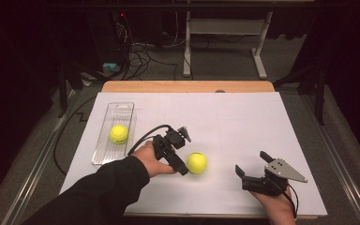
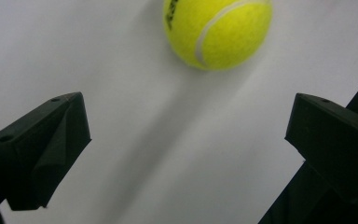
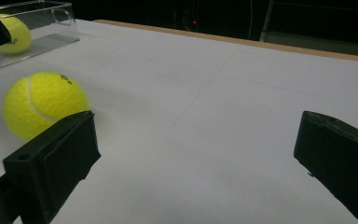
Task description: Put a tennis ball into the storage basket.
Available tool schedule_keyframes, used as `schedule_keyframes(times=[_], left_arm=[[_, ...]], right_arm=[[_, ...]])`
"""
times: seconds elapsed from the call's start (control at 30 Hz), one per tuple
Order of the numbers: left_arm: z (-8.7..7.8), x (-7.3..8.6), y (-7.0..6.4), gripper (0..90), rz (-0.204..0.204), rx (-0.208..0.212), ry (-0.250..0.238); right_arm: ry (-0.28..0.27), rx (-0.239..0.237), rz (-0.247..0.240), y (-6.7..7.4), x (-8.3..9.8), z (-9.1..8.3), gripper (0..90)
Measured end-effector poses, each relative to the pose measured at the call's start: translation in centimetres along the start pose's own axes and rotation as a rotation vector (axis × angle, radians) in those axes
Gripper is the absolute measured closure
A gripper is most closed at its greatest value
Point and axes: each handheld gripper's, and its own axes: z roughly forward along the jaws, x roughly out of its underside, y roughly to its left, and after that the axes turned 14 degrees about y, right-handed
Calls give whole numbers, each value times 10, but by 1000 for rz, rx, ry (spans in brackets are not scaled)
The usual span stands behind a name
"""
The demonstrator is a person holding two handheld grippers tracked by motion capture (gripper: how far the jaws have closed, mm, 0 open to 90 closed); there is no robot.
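Observation:
A yellow tennis ball [image 1: 197,162] lies loose on the white sheet near the table's middle. My left gripper [image 1: 183,152] is open just left of it. In the left gripper view the ball [image 2: 219,30] lies beyond the wide-apart jaws of the gripper [image 2: 189,121], not between them. A second tennis ball [image 1: 119,134] rests inside a clear plastic tray [image 1: 122,110] at the left. My right gripper [image 1: 251,163] is open near the front right, empty. The right gripper view has the loose ball [image 3: 44,105] to the left, past the gripper [image 3: 196,137], and the tray ball [image 3: 14,32] farther off.
A white sheet [image 1: 243,122] covers the table; a wooden edge [image 1: 187,86] runs along the far side. A black cable [image 1: 143,138] trails from the left gripper. Beyond the table are desk legs and tangled cables on the floor [image 1: 140,56].

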Motion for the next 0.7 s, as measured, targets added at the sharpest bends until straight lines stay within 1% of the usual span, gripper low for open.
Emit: schedule_keyframes(times=[0.03,0.07,0.1,0.2,0.27,0.33,0.4,0.47,0.5,0.53,0.63,0.67,0.7], left_arm=[[0,0,0,5,0,0,0],[3,-8,-4,5,16,8,4],[3,-8,-4,5,16,8,4],[12,-18,-6,5,20,11,11],[16,-26,-7,5,29,6,19],[19,-31,-8,6,35,9,8],[24,-40,-8,10,29,13,-3],[27,-45,-8,31,32,12,5],[27,-45,-8,40,32,12,5],[32,-49,-9,56,29,9,8],[33,-50,-10,115,29,7,10],[34,-51,-10,115,32,9,8],[34,-51,-10,149,36,14,7]], right_arm=[[0,0,0,0,0,0,0],[0,2,-4,-1,0,0,0],[0,2,-4,-1,0,0,0],[3,6,2,-2,1,0,0],[3,6,1,-2,1,0,0],[3,5,6,-3,1,0,0],[5,7,9,-4,1,0,0],[3,6,11,-4,1,0,0],[3,8,10,-5,1,0,0],[3,8,11,-5,1,-1,0],[-2,9,15,-5,1,-1,0],[-2,9,15,-5,1,-1,0],[-3,10,14,-6,1,-2,0]])
